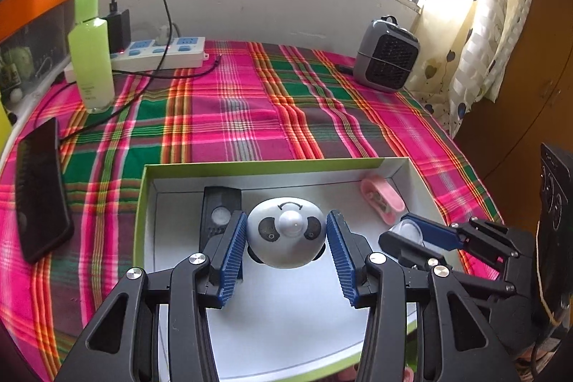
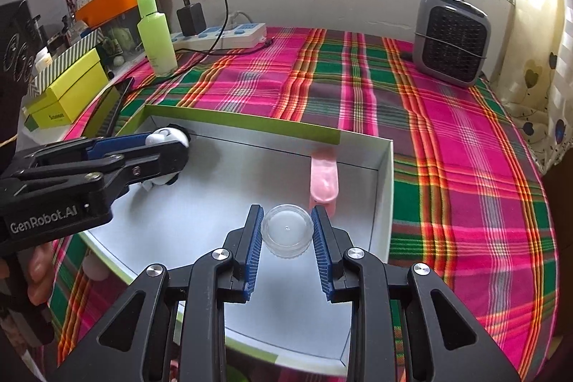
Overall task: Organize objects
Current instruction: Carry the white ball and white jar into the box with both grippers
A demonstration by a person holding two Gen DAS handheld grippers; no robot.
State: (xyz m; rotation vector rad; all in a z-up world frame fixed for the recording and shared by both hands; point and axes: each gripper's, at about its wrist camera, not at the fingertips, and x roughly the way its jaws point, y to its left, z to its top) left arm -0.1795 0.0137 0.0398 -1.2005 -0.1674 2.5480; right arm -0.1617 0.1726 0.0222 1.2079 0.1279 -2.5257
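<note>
Two black grippers with blue ribbed pads work over the box, and each has something pinched between its pads: the left gripper (image 1: pixel 286 231) clamps a round white panda-faced toy (image 1: pixel 286 235), and the right gripper (image 2: pixel 286 231) squeezes a small clear round jar (image 2: pixel 285 231) with a pale lid, both held just above the box floor. Beneath everything lies one plaid tablecloth (image 1: pixel 250 117) in pink, green and orange, covering the whole table. On it sits one shallow open box (image 2: pixel 385 174), white inside with a lime-green rim, close to the near edge. Toward the window, at the far right corner, stands one grey fan heater (image 2: pixel 451 38) with a dark grille. At the far left stands one upright lime-green bottle (image 1: pixel 91 59), and just behind it lies one white power strip (image 1: pixel 179 54) with blue sockets, a black charger (image 1: pixel 120 27) plugged in and its cable trailing across the cloth. One dark phone (image 1: pixel 41 188) lies flat to the left of the box. Inside the box I count two loose things: one flat black device (image 1: pixel 220 203) against the far wall, partly hidden behind the left pad, perhaps a small remote, and one pink oblong case (image 2: pixel 324 181) near the far right corner.
</note>
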